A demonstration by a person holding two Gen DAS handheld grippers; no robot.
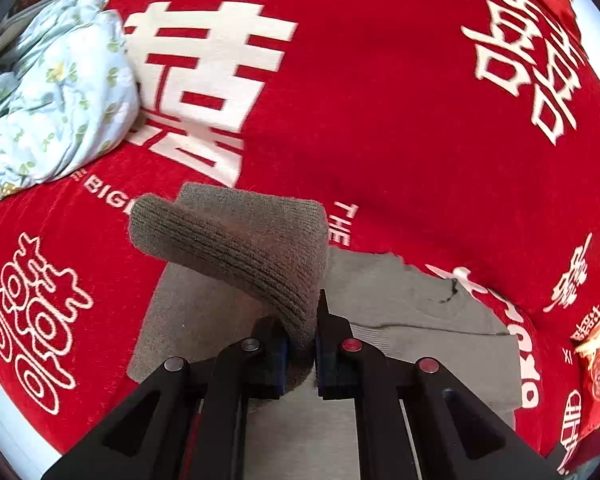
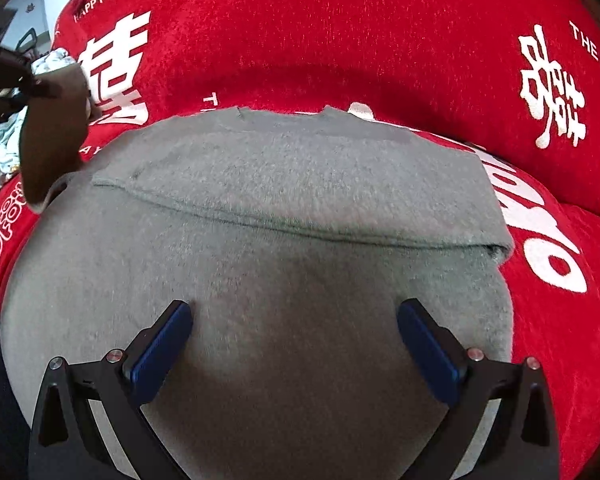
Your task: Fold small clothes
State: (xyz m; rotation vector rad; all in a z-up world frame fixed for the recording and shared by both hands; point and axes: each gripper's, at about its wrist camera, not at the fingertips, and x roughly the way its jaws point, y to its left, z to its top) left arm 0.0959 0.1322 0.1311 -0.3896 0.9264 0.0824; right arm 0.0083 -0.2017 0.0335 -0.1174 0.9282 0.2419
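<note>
Sleeve-fold step: left gripper [image 1: 302, 354] is clamped on the grey sweater's [image 2: 284, 280] ribbed cuff [image 1: 236, 248], right gripper [image 2: 294, 342] spread wide, empty; next, lay the sleeve across the body.

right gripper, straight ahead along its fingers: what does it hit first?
Most likely the grey sweater itself. The right gripper is open, angled down over the flat body panel, with nothing between. The folded-over sleeve lies farther on. Exact depth is unclear.
</note>
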